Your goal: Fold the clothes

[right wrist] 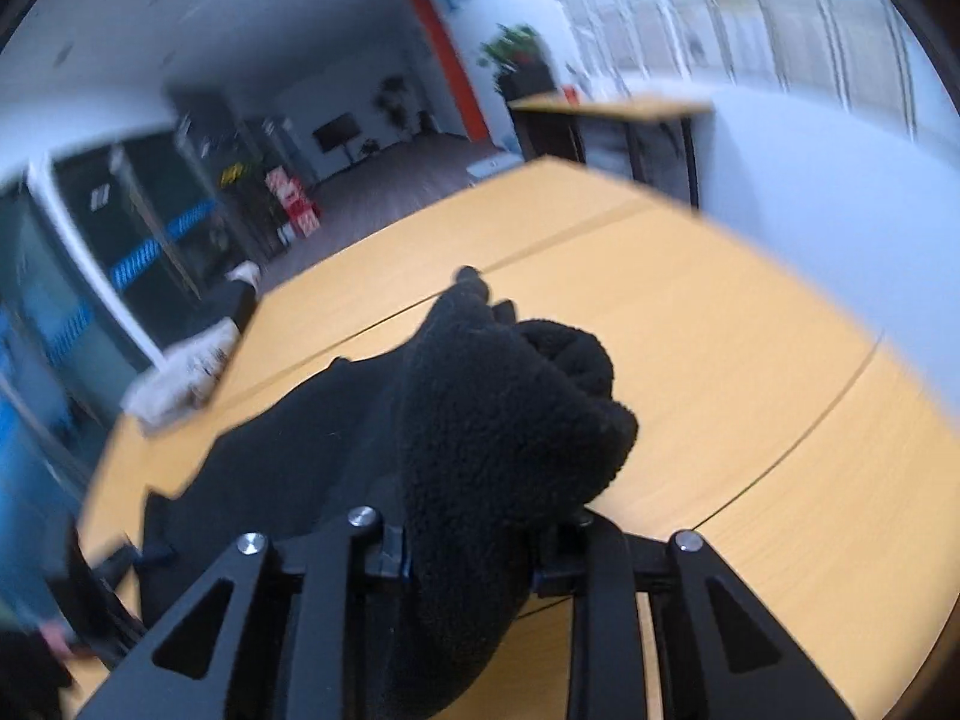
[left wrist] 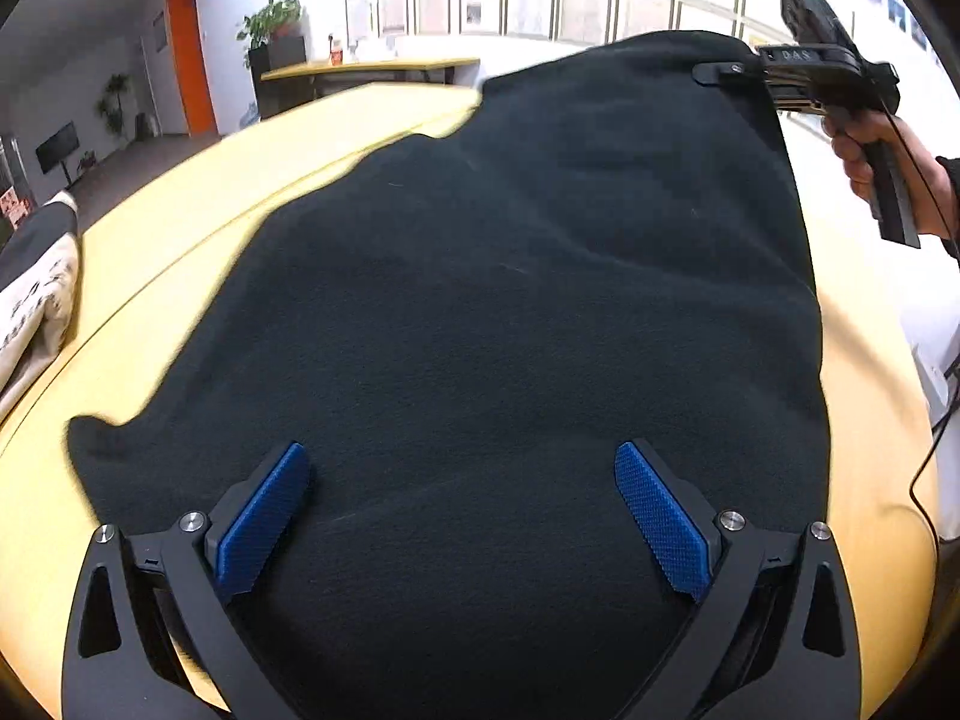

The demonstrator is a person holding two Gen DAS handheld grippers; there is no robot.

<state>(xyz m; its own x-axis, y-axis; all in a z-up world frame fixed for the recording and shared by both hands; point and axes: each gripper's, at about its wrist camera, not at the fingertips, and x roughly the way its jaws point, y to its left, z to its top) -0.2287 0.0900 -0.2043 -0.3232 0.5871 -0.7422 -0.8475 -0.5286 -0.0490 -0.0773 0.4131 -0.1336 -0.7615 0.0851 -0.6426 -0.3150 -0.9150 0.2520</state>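
A black fleece garment (left wrist: 516, 312) lies spread over the yellow wooden table (left wrist: 180, 252). My left gripper (left wrist: 462, 510) is open, its blue pads (left wrist: 264, 516) apart just above the near part of the garment, holding nothing. My right gripper (left wrist: 720, 71) is shut on the garment's far right corner and lifts it off the table. In the right wrist view the gripper (right wrist: 474, 546) is shut on a bunched fold of the black fleece (right wrist: 504, 420), which hides its fingertips; the rest of the garment trails down to the left.
A folded white and black garment (left wrist: 36, 294) lies at the table's left edge, also seen in the right wrist view (right wrist: 192, 360). A second table (left wrist: 372, 69) and potted plants (left wrist: 270, 21) stand behind. The person's hand (left wrist: 864, 150) holds the right gripper.
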